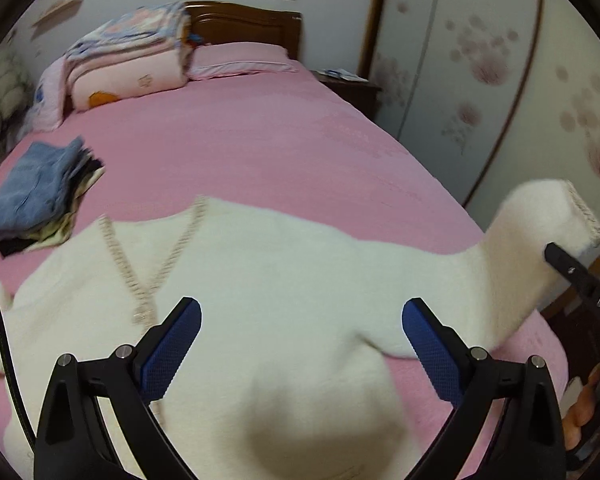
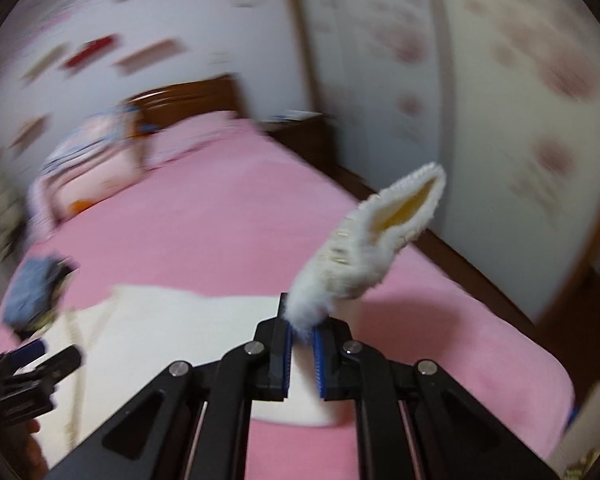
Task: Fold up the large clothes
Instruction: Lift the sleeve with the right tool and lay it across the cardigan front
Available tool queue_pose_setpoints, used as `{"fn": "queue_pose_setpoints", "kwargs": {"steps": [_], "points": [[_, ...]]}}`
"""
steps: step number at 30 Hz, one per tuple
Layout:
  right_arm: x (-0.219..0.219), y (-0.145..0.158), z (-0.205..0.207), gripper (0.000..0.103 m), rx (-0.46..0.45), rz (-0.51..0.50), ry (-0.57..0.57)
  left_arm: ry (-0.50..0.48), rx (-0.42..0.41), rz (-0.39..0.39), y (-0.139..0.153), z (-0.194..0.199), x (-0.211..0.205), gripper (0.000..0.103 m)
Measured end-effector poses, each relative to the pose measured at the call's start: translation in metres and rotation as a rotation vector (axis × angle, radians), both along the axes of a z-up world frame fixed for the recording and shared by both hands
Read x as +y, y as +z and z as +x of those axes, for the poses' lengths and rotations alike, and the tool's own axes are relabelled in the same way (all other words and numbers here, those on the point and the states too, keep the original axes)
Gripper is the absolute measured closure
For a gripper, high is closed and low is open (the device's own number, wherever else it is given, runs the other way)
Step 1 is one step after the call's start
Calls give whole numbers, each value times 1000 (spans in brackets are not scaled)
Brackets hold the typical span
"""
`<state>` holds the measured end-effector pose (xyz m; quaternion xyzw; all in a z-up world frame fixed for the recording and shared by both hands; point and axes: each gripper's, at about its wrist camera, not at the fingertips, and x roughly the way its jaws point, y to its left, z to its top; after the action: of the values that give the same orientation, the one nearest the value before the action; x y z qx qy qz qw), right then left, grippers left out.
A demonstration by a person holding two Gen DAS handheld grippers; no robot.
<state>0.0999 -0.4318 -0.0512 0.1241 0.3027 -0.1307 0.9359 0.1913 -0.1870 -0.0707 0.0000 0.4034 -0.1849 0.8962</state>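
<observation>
A sweater lies spread across the near part of the bed, one sleeve lifted off the bed at the right, pinched in the right tongs. The left tongs hang spread above the sweater's middle. A stack of folded clothes sits on the bed to the left, behind the sweater. Folded quilts and a pillow lie against the headboard at the far end. A nightstand and wardrobe stand right of the bed.

We see a bed with a pink sheet. On it lie a white sweater spread near the foot, a stack of folded clothes, a pink pillow, and folded quilts by the headboard.
</observation>
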Motion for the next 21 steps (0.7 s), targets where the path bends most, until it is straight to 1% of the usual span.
{"fn": "queue_pose_setpoints", "kwargs": {"steps": [3, 5, 7, 8, 9, 11, 13, 14, 16, 17, 18, 20, 21], "points": [[66, 2, 23, 94, -9, 1, 172, 52, 7, -39, 2, 3, 56, 3], [103, -9, 38, 95, 14, -19, 255, 81, 3, -46, -1, 4, 86, 3], [133, -29, 51, 94, 49, -26, 323, 106, 4, -45, -9, 6, 109, 3], [148, -46, 58, 94, 83, -27, 353, 116, 12, -43, -16, 8, 120, 3], [159, -58, 65, 94, 114, -30, 368, 121, 22, -41, -22, 10, 128, 3], [174, -87, 73, 91, 189, -31, 391, 111, 58, -46, -39, 14, 142, 3], [180, -119, 76, 88, 264, -29, 412, 90, 103, -49, -56, 15, 147, 3], [184, -128, 70, 81, 292, -25, 425, 76, 119, -50, -62, 15, 146, 3], [191, -139, 64, 73, 342, -11, 449, 48, 145, -54, -74, 14, 144, 3], [189, -140, 59, 70, 358, -15, 457, 28, 153, -64, -78, 13, 142, 3], [191, -138, 53, 68, 360, -23, 460, 14, 160, -76, -81, 13, 140, 3], [190, -129, 40, 61, 350, -37, 466, -18, 177, -118, -82, 10, 131, 3], [191, -122, 37, 59, 340, -40, 467, -31, 187, -136, -84, 9, 127, 3]]}}
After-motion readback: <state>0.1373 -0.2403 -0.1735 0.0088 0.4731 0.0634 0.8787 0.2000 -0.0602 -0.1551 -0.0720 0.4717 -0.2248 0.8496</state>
